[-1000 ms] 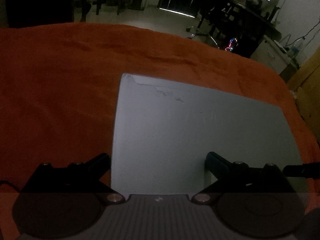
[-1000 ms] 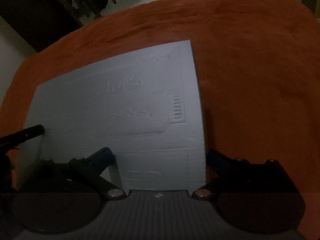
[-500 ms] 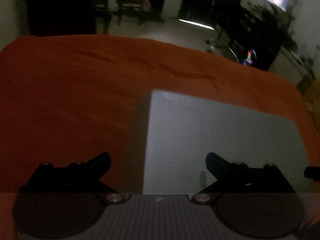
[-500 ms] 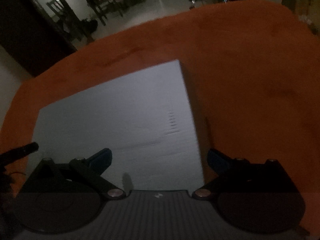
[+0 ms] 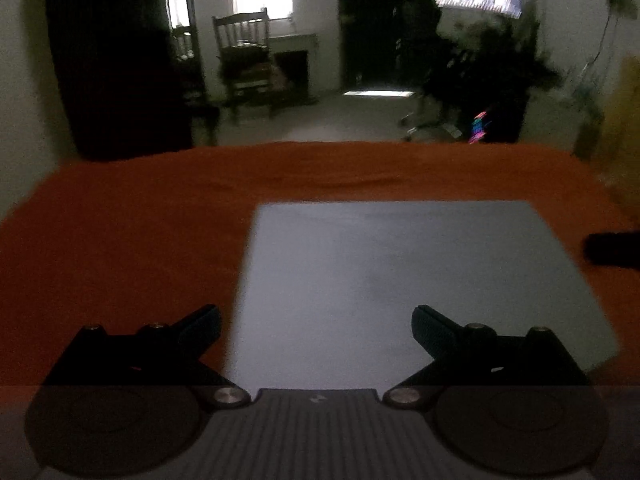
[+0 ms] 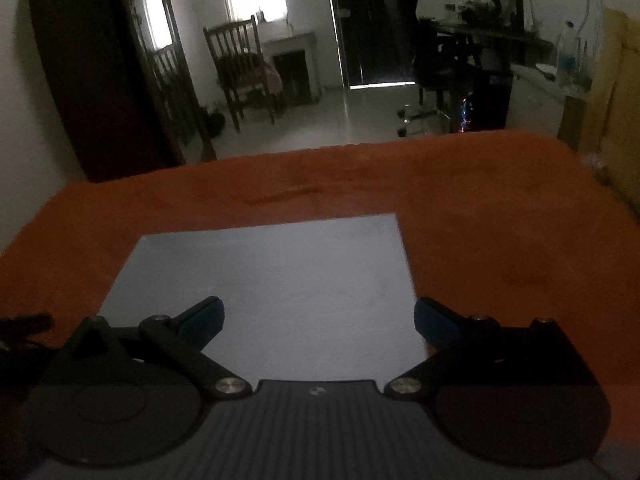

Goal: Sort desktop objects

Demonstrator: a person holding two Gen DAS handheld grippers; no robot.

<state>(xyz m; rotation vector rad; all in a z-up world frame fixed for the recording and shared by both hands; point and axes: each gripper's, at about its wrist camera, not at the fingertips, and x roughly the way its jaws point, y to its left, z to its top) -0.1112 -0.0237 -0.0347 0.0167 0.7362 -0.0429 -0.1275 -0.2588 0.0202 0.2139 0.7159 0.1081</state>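
We hold both tongs above a pale grey flat board [image 5: 400, 272] lying on an orange cloth [image 5: 120, 240]. Our left gripper [image 5: 316, 324] is spread wide and holds nothing; the board's left edge runs just inside its left finger. Our right gripper [image 6: 318, 318] is likewise spread and empty, with the board's right edge beside its right finger. The board [image 6: 272, 280] lies flat beneath and ahead of both.
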